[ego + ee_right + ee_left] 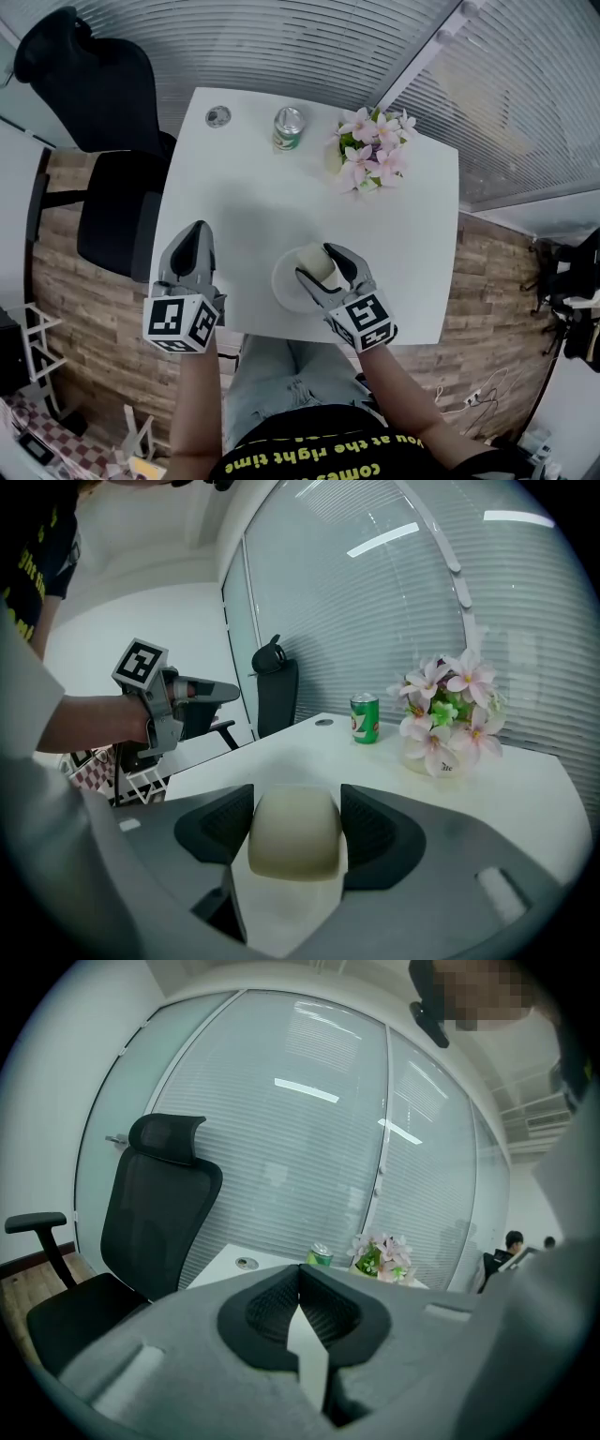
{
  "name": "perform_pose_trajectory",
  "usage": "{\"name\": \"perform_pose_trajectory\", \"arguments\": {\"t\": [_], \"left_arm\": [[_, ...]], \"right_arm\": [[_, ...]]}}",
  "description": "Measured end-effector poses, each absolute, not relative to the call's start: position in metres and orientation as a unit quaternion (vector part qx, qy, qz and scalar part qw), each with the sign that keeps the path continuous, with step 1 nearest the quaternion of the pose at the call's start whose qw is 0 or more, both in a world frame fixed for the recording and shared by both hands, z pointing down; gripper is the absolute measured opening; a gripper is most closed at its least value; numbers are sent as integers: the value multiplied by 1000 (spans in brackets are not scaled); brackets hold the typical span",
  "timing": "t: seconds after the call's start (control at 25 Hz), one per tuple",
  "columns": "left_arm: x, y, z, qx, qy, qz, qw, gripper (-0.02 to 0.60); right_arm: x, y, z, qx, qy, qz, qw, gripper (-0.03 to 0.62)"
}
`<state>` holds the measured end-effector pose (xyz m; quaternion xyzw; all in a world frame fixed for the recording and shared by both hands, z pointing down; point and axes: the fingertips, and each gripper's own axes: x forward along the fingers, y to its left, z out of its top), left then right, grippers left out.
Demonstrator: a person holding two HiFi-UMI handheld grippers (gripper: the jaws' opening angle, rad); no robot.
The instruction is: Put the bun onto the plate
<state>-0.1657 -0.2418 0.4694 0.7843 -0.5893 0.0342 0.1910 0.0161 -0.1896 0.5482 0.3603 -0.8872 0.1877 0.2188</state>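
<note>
A pale, rounded bun (315,260) (293,832) sits between the jaws of my right gripper (324,266) (296,829), which is shut on it. The bun hangs over the white round plate (284,287) near the table's front edge; I cannot tell if it touches the plate. My left gripper (196,234) (300,1271) is held at the table's left front corner, apart from the plate, shut with nothing in it. It also shows in the right gripper view, with its marker cube (142,667).
On the white table (253,202), a green can (288,127) (364,718) stands at the back and a pot of pink flowers (371,150) (446,714) at the back right. A round grommet (217,116) lies back left. A black office chair (105,141) (155,1206) stands left of the table.
</note>
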Motion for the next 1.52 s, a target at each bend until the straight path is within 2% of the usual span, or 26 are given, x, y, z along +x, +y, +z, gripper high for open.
{"name": "perform_pose_trajectory", "arguments": {"t": [0.72,1.52], "left_arm": [[-159,-238,487,783,-586,45,201,1],[-157,-244,489,788,-579,53,202,0]], "right_arm": [[7,-161,602,328,-884,199,267,301],[4,-150,623,311,-876,192,316,307]]}}
